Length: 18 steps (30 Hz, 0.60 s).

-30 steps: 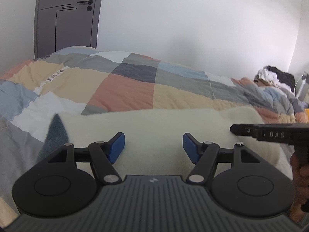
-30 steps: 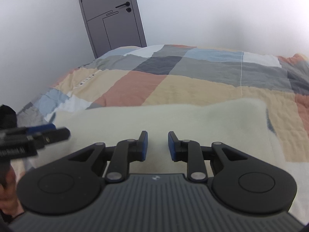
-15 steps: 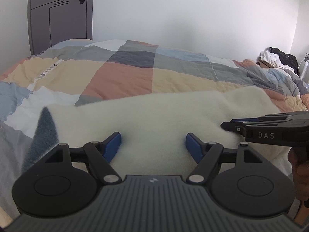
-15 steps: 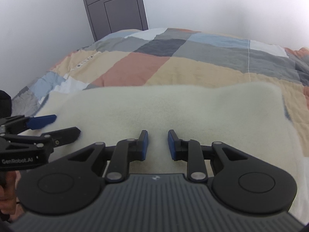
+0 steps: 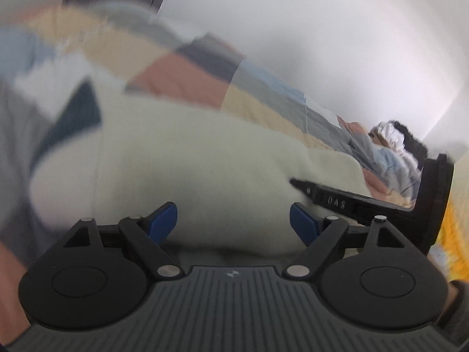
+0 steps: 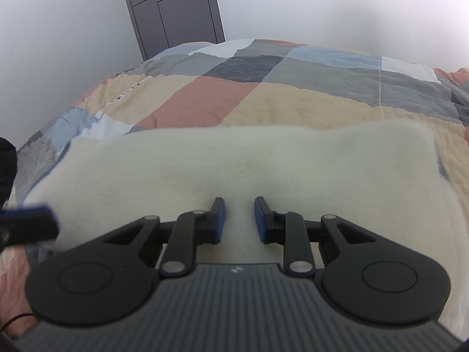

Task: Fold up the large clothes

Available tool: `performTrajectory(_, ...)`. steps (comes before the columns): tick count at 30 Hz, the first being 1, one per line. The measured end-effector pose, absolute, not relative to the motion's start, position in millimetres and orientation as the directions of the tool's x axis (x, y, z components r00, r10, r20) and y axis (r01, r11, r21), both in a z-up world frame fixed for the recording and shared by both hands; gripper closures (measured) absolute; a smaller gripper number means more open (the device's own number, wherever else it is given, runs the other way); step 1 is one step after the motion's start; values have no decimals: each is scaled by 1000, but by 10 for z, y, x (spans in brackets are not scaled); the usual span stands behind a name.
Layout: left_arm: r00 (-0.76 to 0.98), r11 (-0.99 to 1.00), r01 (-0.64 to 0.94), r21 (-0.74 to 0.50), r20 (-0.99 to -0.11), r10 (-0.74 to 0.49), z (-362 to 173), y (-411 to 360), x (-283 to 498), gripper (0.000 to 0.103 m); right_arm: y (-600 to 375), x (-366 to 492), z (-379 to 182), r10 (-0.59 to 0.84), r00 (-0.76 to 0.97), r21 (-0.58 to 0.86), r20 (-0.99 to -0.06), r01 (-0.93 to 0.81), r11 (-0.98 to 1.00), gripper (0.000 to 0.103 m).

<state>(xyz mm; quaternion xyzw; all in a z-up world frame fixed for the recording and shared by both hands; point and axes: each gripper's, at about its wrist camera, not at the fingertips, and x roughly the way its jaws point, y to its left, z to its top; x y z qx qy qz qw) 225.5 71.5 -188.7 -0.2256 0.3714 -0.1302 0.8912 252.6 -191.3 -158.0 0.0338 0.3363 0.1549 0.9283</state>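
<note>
A large cream fleece garment [image 6: 249, 164] lies folded flat on the bed, with a dark blue-grey part [image 5: 76, 111] sticking out at its left end. My left gripper [image 5: 233, 223] is open wide and empty just above the garment's near edge; its view is tilted and blurred. My right gripper [image 6: 239, 219] is partly open, empty, over the garment's near middle. The right gripper also shows in the left wrist view [image 5: 337, 198], to the right. The left gripper's blurred tip shows in the right wrist view [image 6: 29, 223], at the far left.
The bed carries a patchwork quilt [image 6: 234, 94] of peach, grey, blue and beige squares. A grey door [image 6: 176, 8] stands in the far wall. A heap of clothes [image 5: 392, 138] lies at the bed's right end. White walls close in behind.
The left gripper has swung and rolled, tilting and blurring its view, and has opened wider. The right gripper has moved slightly back; its jaws stay the same. The garment has not moved.
</note>
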Motion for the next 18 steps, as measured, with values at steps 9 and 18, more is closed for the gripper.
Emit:
performTrajectory(9, 655, 440, -322, -839, -532, -536, -2673, 1393, 2433, 14, -1893, 2499, -1582, 301, 733, 159, -610, -259, 953, 77)
performTrajectory(18, 739, 365, -334, -869, -481, -472, -2739, 1408, 2418, 14, -1866, 2496, -1578, 292, 738, 145, -608, -258, 955, 77)
